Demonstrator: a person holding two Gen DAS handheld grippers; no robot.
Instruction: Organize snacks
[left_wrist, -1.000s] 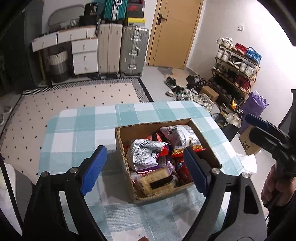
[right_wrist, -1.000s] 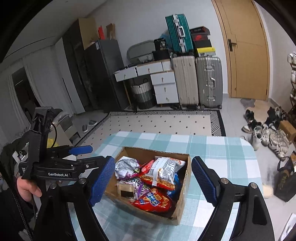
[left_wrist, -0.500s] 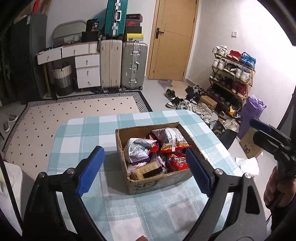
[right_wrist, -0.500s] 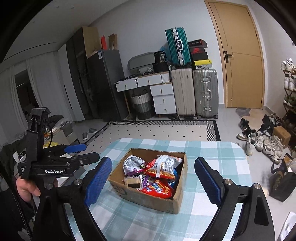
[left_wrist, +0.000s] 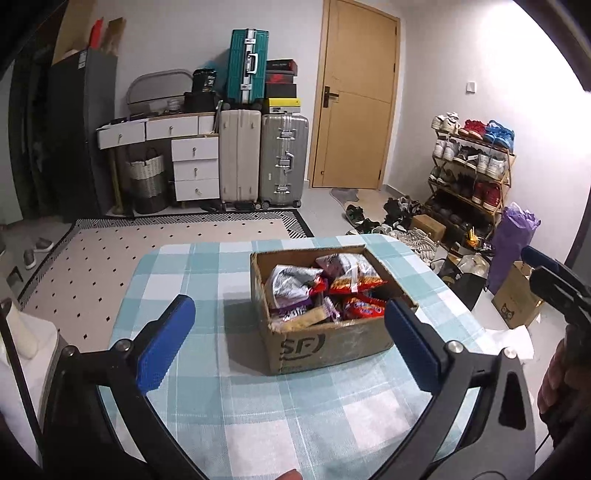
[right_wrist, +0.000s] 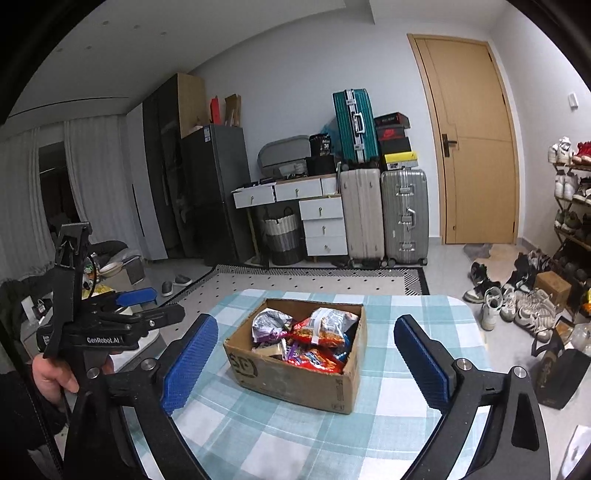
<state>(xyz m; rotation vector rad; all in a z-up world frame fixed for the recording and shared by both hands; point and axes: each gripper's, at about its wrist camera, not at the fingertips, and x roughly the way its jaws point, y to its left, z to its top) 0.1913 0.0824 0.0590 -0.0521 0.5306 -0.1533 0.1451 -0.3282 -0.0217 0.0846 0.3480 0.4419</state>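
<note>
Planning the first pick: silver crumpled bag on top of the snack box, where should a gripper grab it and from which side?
Probably its raised, crumpled upper edge, coming from above. The silver bag lies on top of the pile at the left end of the cardboard box, against the wall, so side access looks blocked. Left gripper is empty, its jaws have just been opening, and it sits nearest that end.

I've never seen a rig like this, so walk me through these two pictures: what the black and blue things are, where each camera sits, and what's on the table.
No robot here: a person holds a hand tool with a two-finger claw in each hand. Each picture comes from a camera on one tool, looking out between its blue pads. The left claw and right claw both stand wide open, having just been opening, and hold nothing. On the checked tablecloth stands a cardboard box full of snack bags. In the right view, the left tool shows in a hand.
</note>
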